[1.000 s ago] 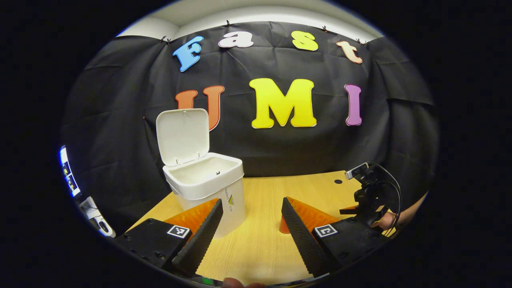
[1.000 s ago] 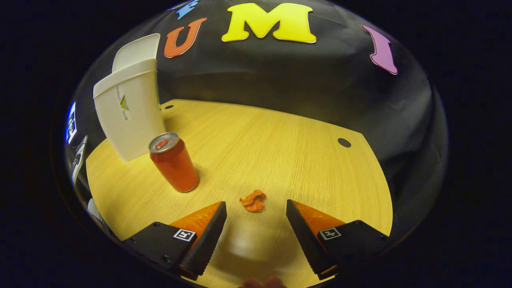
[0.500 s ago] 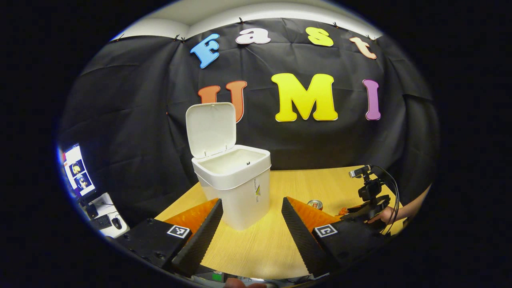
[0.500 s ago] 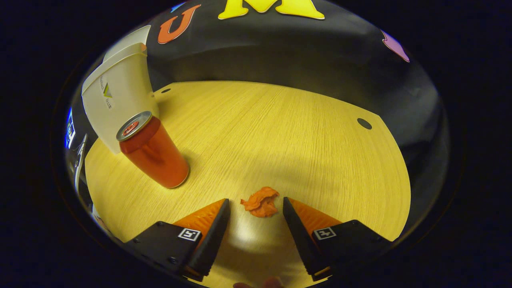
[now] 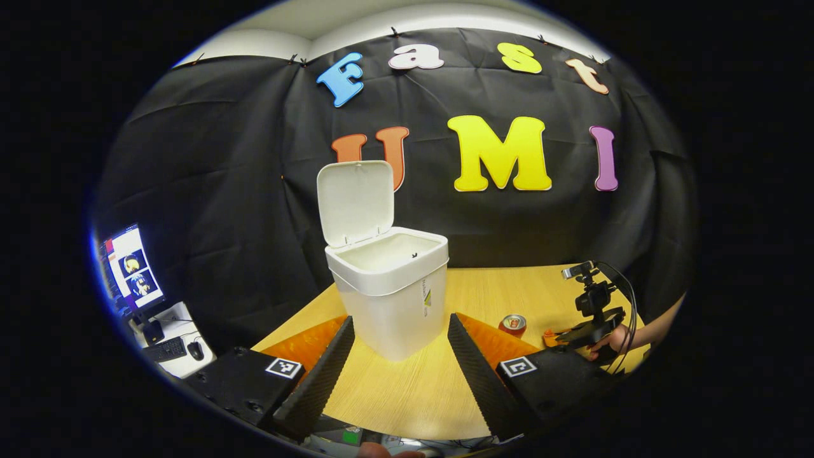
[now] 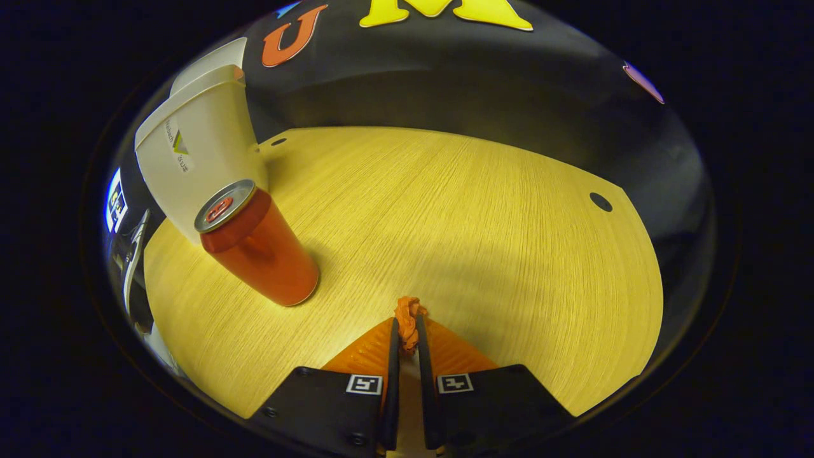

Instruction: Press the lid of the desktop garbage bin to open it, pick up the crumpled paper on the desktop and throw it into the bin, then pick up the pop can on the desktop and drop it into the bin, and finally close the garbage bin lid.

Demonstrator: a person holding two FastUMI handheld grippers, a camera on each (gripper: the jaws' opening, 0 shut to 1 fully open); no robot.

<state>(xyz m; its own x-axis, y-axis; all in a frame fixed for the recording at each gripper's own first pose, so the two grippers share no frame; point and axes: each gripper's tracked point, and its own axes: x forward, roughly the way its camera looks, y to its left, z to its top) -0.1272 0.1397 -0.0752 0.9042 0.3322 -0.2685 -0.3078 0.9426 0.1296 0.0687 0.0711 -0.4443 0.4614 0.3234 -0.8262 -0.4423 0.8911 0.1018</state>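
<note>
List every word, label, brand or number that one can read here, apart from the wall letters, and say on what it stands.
Bin: side label with a small logo and a line of print, too small to read.
Can: no readable brand or word.
Left gripper and right gripper, which is shut on the crumpled paper: square black-and-white code markers, no words.
Monitor: too small to read.
</note>
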